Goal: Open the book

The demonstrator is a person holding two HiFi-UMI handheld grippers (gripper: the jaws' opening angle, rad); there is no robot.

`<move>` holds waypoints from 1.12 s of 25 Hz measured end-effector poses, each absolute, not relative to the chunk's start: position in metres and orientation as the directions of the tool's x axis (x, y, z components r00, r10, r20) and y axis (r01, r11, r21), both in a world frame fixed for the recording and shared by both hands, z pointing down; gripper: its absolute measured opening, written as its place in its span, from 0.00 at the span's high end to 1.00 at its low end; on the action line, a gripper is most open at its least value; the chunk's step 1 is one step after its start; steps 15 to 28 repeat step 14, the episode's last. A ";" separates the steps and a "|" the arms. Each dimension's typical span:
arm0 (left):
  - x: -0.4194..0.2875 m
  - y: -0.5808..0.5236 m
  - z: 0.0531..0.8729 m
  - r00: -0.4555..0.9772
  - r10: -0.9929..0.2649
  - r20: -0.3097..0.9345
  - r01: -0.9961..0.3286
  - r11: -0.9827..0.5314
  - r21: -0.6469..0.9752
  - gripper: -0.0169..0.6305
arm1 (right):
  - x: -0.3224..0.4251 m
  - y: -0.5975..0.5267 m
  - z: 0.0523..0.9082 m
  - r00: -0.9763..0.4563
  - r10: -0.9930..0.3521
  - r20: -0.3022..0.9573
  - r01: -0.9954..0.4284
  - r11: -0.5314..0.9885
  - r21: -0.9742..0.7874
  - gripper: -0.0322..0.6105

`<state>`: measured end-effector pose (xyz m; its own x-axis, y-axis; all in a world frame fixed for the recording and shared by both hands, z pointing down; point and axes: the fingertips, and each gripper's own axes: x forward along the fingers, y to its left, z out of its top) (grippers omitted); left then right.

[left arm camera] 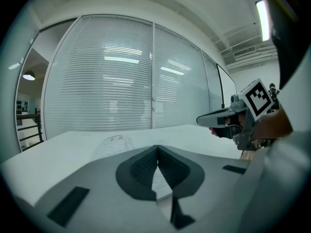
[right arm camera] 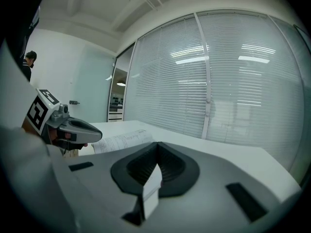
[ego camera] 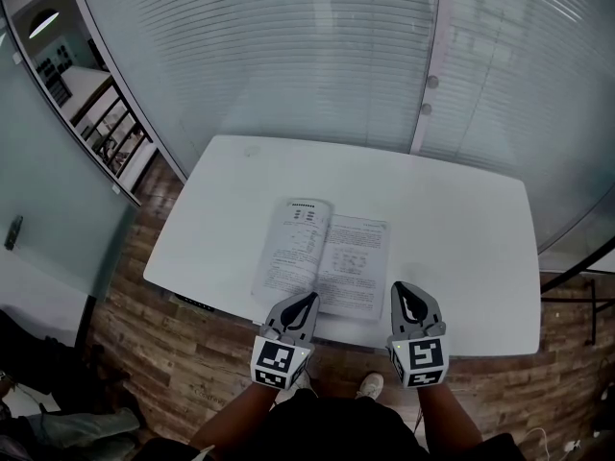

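Note:
A book (ego camera: 325, 267) lies open and flat on the white table (ego camera: 461, 248), printed pages up, near the table's front edge. My left gripper (ego camera: 307, 301) hovers at the book's near left corner, jaws shut with nothing between them. My right gripper (ego camera: 405, 291) sits just right of the book's near right corner, jaws also shut and empty. In the left gripper view the book (left arm camera: 112, 143) shows beyond the closed left gripper (left arm camera: 157, 148), and the right gripper (left arm camera: 214, 120) is off to the right. In the right gripper view the book (right arm camera: 122, 141) lies left of the closed right gripper (right arm camera: 157, 145).
A wall of glass with white blinds (ego camera: 317, 56) runs behind the table. Wooden floor (ego camera: 163, 353) shows in front and to the left. The person's shoes (ego camera: 370, 385) stand at the table's near edge. A black frame (ego camera: 577, 286) stands at the right.

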<state>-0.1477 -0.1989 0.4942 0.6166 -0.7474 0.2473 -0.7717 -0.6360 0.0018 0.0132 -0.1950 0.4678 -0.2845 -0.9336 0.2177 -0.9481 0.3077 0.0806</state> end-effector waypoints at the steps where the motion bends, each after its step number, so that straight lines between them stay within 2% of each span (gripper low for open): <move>1: -0.148 -0.199 0.494 0.617 -0.747 0.248 -0.771 -0.637 0.002 0.95 | 0.013 -0.195 0.468 -0.283 -0.934 0.219 -0.949 0.306 0.080 0.94; 28: -0.151 -0.200 0.496 0.592 -0.764 0.256 -0.788 -0.616 -0.017 0.95 | 0.005 -0.191 0.470 -0.299 -0.926 0.230 -0.940 0.327 0.097 0.94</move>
